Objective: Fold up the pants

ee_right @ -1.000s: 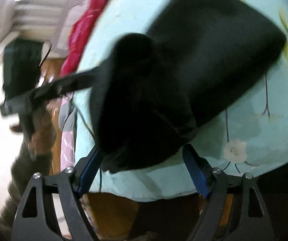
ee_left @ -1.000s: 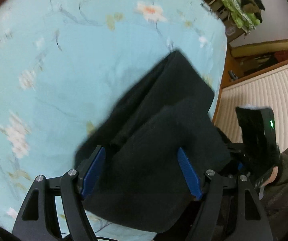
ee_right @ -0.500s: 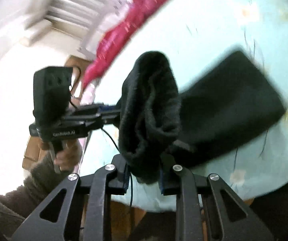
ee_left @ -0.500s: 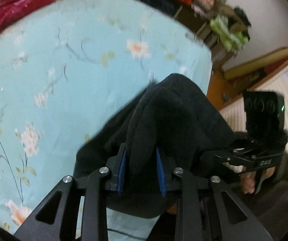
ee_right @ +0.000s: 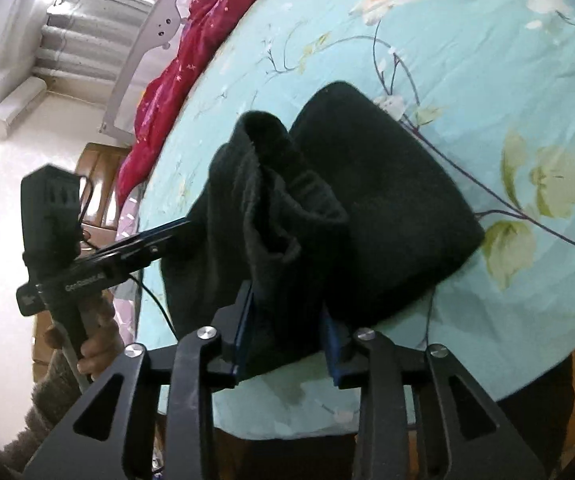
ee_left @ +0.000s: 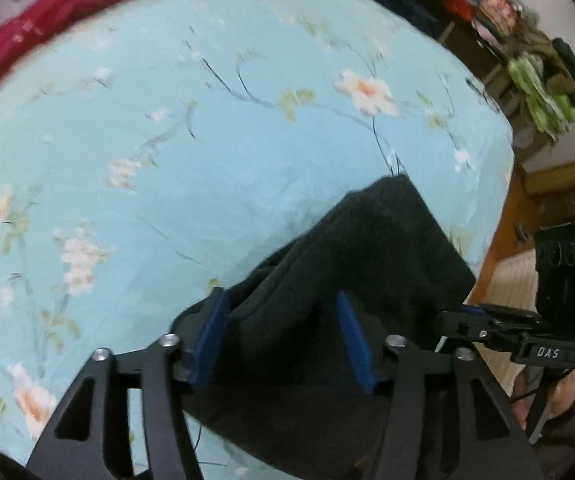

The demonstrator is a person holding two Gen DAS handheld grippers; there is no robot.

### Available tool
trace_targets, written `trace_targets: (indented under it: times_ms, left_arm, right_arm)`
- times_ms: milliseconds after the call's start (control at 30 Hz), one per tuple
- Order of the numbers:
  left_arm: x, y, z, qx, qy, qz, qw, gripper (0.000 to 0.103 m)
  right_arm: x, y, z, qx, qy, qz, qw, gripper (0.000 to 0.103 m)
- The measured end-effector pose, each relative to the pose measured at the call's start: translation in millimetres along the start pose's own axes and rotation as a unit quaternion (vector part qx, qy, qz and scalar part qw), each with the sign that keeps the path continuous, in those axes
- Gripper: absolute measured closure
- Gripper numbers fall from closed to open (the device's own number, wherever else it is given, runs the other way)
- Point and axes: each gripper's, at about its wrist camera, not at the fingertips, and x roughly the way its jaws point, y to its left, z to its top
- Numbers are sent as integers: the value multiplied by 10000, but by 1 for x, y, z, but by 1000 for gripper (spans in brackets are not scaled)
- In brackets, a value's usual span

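Black pants point(ee_left: 387, 240) lie folded on a light blue flowered bed sheet point(ee_left: 207, 160), close to its near edge. My left gripper point(ee_left: 283, 340) points steeply down over them. Its jaws are opening, and a loose ridge of black cloth lies between the blue pads point(ee_left: 211, 332). In the right wrist view the pants point(ee_right: 387, 200) are bunched up into a raised fold. My right gripper point(ee_right: 287, 334) has that cloth filling the gap between its pads while its jaws begin opening. The left gripper point(ee_right: 167, 236) reaches into the fold from the left, held by a hand point(ee_right: 95, 340).
A red blanket point(ee_right: 191, 72) lies along the far side of the bed. A white radiator point(ee_right: 87, 40) and a wooden chair point(ee_right: 95, 168) stand beyond it. Piled clothes point(ee_left: 535, 80) sit on furniture at the upper right. The bed's edge point(ee_right: 287, 420) drops off just under the right gripper.
Both grippers closed on the black cloth and lifted it into a raised bunch. Since then both jaws have widened, the left far more. Both views now take in more of the bed.
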Motion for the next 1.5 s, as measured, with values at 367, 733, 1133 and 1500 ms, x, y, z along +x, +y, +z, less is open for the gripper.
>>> trace_targets:
  times_ms: [367, 733, 1133, 1500]
  left_arm:
    - [-35, -39, -35, -100, -1068, 1570, 9818, 27]
    - [-31, -36, -39, -286, -921, 1762, 9796, 27]
    - [-13, -22, 3, -70, -546, 1848, 9812, 27]
    - [12, -18, 45, -260, 110, 659, 9974, 27]
  right_arm:
    - [-25, 3, -16, -83, -415, -231, 9988, 33]
    - [-28, 0, -14, -198, -465, -354, 9981, 24]
    - [-18, -7, -6, -312, -453, -261, 9981, 23]
    - [-8, -2, -4, -537, -361, -62, 9979, 23]
